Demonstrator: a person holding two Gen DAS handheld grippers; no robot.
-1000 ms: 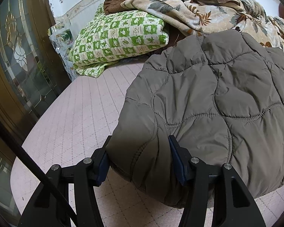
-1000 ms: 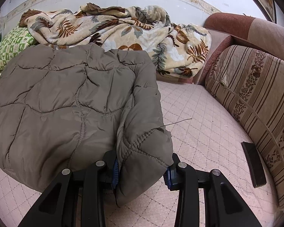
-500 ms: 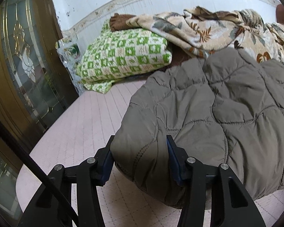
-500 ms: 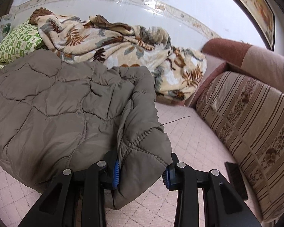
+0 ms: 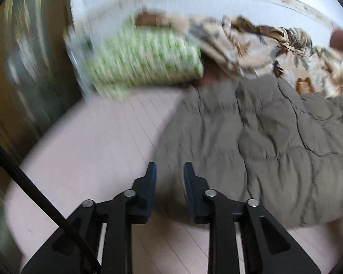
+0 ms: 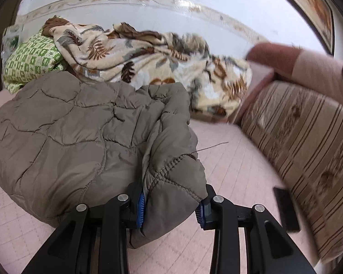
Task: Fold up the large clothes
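Quilted jacket (image 6: 80,141) is spread over the pink mattress (image 6: 235,173), near the floral blanket (image 6: 148,61). Its cuff is clamped in the right gripper (image 6: 170,207). Jaws of the left gripper (image 5: 169,182) have just been closing; whether fabric is pinched cannot be told.

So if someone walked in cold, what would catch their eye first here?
The puffy olive-brown quilted jacket sprawled across the pink bed, its near corner clamped in the right gripper. Behind it, a leaf-print blanket is heaped by the wall beside a green checked pillow. The left gripper holds nothing, jaws just closing.
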